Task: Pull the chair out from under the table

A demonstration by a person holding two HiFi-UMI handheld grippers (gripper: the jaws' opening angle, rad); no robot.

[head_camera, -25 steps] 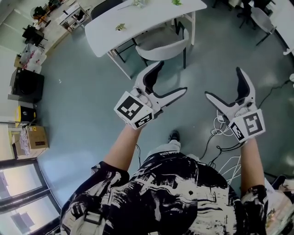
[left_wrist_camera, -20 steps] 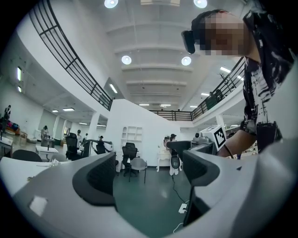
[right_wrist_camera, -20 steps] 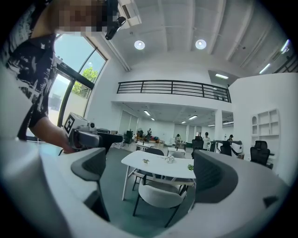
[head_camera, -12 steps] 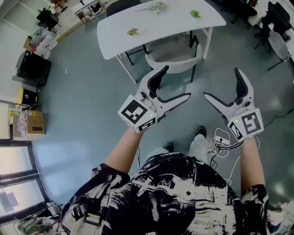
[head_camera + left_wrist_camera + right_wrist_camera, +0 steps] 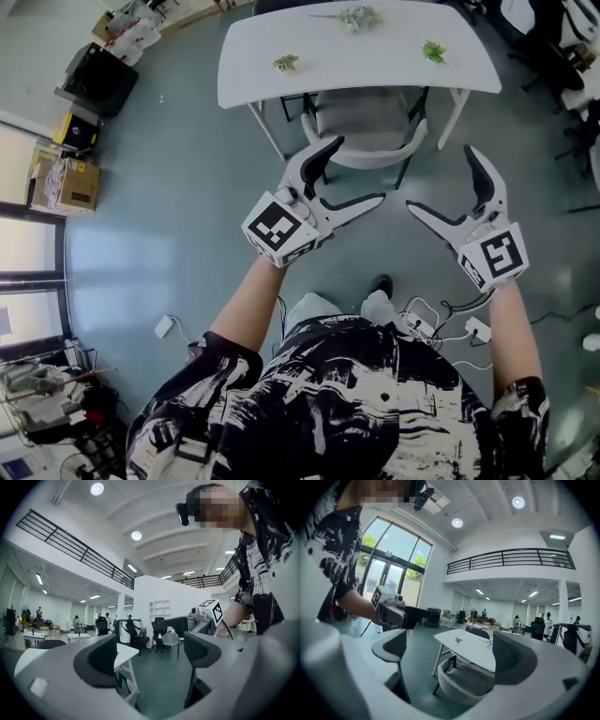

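Note:
A grey chair (image 5: pixel 367 127) with a curved back is tucked under the white table (image 5: pixel 375 61) at the top of the head view. It also shows in the right gripper view as the chair (image 5: pixel 461 684) below the table (image 5: pixel 471 649). My left gripper (image 5: pixel 354 173) is held open just in front of the chair back, at its left. My right gripper (image 5: pixel 441 183) is open too, in front of the chair's right side. Nothing is between either pair of jaws. In the left gripper view only the table (image 5: pixel 125 651) edge shows.
Small green sprigs (image 5: pixel 286 63) lie on the tabletop. Cables and a power strip (image 5: pixel 441 319) lie on the floor by my feet. A cardboard box (image 5: pixel 61 178) and black equipment (image 5: pixel 98 75) stand at the left. Office chairs (image 5: pixel 159 632) stand further off.
I have stepped toward the table and the view has swung, so the table and chair now sit straight ahead. Both grippers stay open at the same spread.

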